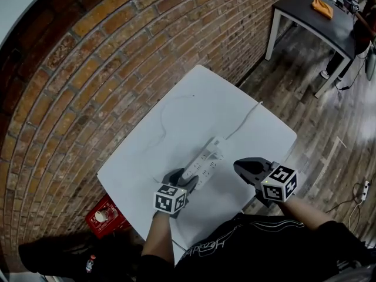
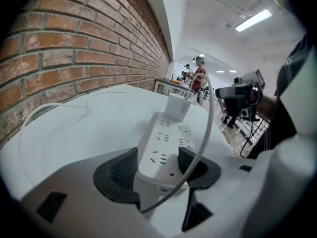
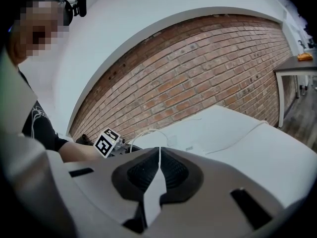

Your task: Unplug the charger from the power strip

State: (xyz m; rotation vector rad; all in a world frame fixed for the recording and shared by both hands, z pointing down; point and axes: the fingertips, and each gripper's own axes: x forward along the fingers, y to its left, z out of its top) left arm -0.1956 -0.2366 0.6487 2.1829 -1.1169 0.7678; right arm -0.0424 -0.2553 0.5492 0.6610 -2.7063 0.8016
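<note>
A white power strip (image 1: 201, 164) lies on the white table (image 1: 194, 104), with a white charger (image 1: 215, 143) plugged into its far end. In the left gripper view the charger (image 2: 177, 106) stands upright on the strip (image 2: 166, 143), and its thin cable (image 2: 209, 118) arches back over the jaws. My left gripper (image 1: 183, 180) (image 2: 158, 158) straddles the strip's near end, with the dark pads (image 2: 121, 170) against both its sides. Just right of the strip my right gripper (image 1: 239, 167) (image 3: 158, 155) hovers shut and empty.
A second white cord (image 1: 247, 119) runs from the strip to the table's far right edge. A brick wall (image 1: 88, 69) borders the table on the left. A red crate (image 1: 106, 216) sits on the floor below. A dark table (image 1: 305, 13) stands far right.
</note>
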